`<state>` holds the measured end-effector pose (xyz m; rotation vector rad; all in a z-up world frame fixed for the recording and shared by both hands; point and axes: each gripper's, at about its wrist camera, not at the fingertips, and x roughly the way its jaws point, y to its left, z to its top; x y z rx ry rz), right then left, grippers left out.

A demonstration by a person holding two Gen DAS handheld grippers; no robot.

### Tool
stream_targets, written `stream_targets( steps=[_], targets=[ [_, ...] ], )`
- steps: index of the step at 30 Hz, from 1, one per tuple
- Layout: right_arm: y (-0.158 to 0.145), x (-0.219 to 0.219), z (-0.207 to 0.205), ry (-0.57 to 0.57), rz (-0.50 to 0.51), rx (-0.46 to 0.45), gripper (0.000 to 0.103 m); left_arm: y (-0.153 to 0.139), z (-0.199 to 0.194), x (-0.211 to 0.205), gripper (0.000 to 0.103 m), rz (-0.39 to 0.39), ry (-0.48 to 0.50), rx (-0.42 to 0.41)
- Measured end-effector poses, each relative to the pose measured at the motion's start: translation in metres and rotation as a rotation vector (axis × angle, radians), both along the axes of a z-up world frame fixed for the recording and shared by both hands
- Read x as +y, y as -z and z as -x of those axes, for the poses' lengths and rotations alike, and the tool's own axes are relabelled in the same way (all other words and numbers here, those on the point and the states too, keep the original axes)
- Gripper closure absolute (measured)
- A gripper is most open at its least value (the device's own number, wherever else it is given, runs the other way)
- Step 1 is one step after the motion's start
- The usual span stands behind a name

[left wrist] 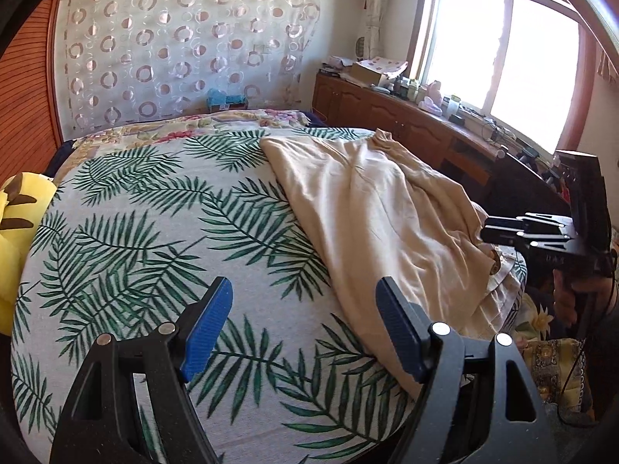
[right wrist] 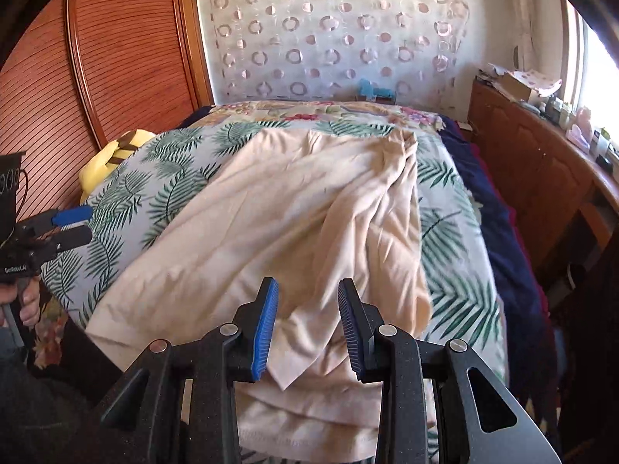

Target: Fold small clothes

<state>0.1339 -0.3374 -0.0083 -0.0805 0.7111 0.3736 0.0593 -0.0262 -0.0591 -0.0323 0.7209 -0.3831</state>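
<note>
Cloth [right wrist: 294, 208] on the bed [left wrist: 154, 208] looks light, limp; best pinched at a near corner; left gripper [left wrist: 303, 332] jaws wide apart, right gripper [right wrist: 307, 324] jaws apart, empty

Both wrist views look down over the bed [left wrist: 162, 208], sharing the cream garment [right wrist: 294, 208].

Both grippers, left gripper [left wrist: 303, 324] and right gripper [right wrist: 307, 326], are matte black with ribbed blue pads and silver pivot screws.

Beige garment [left wrist: 371, 208] lies rumpled on the leaf-print bedspread [left wrist: 154, 232] (left hand-held gripper [left wrist: 305, 324] empty).
</note>
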Motion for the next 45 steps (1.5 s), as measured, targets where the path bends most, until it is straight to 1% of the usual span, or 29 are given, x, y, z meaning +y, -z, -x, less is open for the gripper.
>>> stream_targets(
  steps=[2, 4, 6, 10, 11, 12, 13, 16, 20, 24, 27, 30, 33, 38, 42, 45],
  targets=[
    [0.006, -0.001, 0.002, -0.005, 0.014, 0.010, 0.070, 0.003, 0.001, -0.006, 0.026, -0.007, 0.011, 0.009],
    [0.007, 0.006, 0.002, -0.010, 0.020, 0.018, 0.070, 0.005, 0.001, -0.011, 0.026, -0.011, 0.018, 0.015],
    [0.006, 0.007, 0.007, -0.012, 0.021, 0.025, 0.070, 0.006, 0.002, -0.014, 0.026, -0.014, 0.026, 0.019],
    [0.008, 0.005, 0.003, 0.005, 0.017, 0.036, 0.070, 0.007, 0.004, -0.020, 0.026, -0.018, 0.035, 0.020],
    [0.010, 0.004, 0.003, 0.006, 0.013, 0.042, 0.074, 0.007, 0.005, -0.021, 0.026, -0.017, 0.037, 0.020],
    [0.010, 0.002, 0.004, 0.001, 0.007, 0.043, 0.082, 0.007, 0.005, -0.022, 0.026, -0.015, 0.039, 0.021],
    [0.012, 0.005, 0.003, -0.008, 0.003, 0.049, 0.096, 0.007, 0.005, -0.022, 0.026, -0.013, 0.040, 0.021],
    [0.007, -0.006, 0.011, -0.024, -0.039, 0.036, 0.101, 0.007, 0.006, -0.025, 0.026, -0.007, 0.046, 0.023],
    [0.001, -0.020, 0.027, 0.007, -0.083, -0.006, 0.101, 0.008, 0.008, -0.029, 0.026, -0.011, 0.059, 0.030],
    [-0.010, -0.039, 0.048, 0.045, -0.099, -0.053, 0.101, 0.008, 0.009, -0.031, 0.026, -0.010, 0.068, 0.030],
    [-0.014, -0.053, 0.064, 0.062, -0.116, -0.062, 0.101, 0.008, 0.010, -0.033, 0.026, -0.010, 0.074, 0.034],
    [-0.009, -0.062, 0.078, 0.087, -0.085, -0.051, 0.101, 0.011, 0.010, -0.036, 0.026, -0.013, 0.083, 0.042],
    [0.000, -0.070, 0.086, 0.100, -0.086, -0.015, 0.101, 0.013, 0.011, -0.038, 0.026, -0.012, 0.092, 0.052],
    [0.021, -0.079, 0.085, 0.128, -0.085, 0.041, 0.101, 0.016, 0.012, -0.041, 0.026, -0.017, 0.099, 0.061],
    [0.017, -0.080, 0.090, 0.140, -0.100, 0.036, 0.101, 0.019, 0.012, -0.043, 0.026, -0.011, 0.104, 0.072],
    [0.001, -0.079, 0.105, 0.136, -0.076, -0.006, 0.101, 0.018, 0.014, -0.044, 0.026, -0.021, 0.106, 0.069]
  ],
)
